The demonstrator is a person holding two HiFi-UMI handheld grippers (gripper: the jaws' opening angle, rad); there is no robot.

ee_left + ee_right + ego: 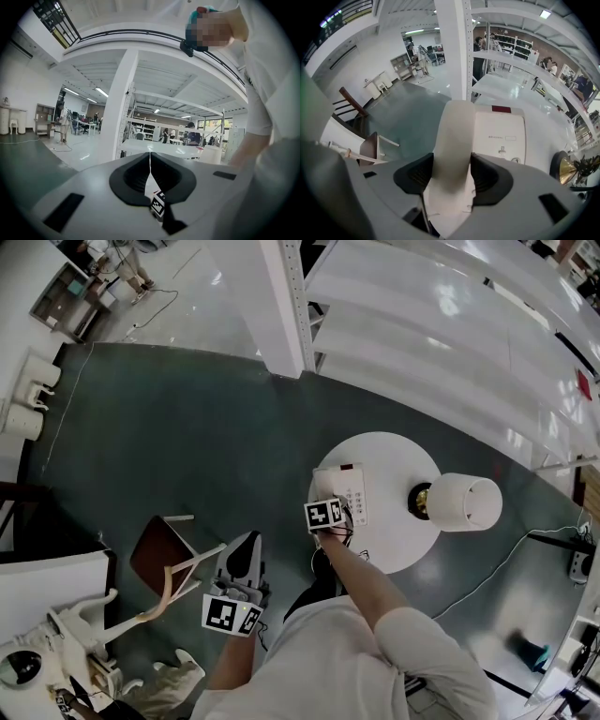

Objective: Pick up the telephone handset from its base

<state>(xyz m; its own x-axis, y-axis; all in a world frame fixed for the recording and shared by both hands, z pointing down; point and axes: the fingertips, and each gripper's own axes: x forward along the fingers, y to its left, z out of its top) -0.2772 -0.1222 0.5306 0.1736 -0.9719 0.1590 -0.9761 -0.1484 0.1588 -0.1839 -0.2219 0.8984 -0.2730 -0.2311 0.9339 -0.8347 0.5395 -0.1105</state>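
The white telephone base (499, 133) lies on a round white table (394, 540). Its white handset (453, 136) rests along the base's left side. My right gripper (452, 176) points steeply down over it, and both black pads touch the handset's sides, so it is shut on the handset. In the head view the right gripper (328, 510) covers the near end of the telephone base (354, 493). My left gripper (242, 563) hangs over the dark floor, well away from the table. Its pads (150, 176) meet with only a thin slit between them and nothing in it.
A table lamp (464, 501) with a white shade and brass foot stands on the table's right side. A brown chair (164, 554) is on the floor at the left. White shelving (422, 324) and a white column (281, 306) stand beyond the table.
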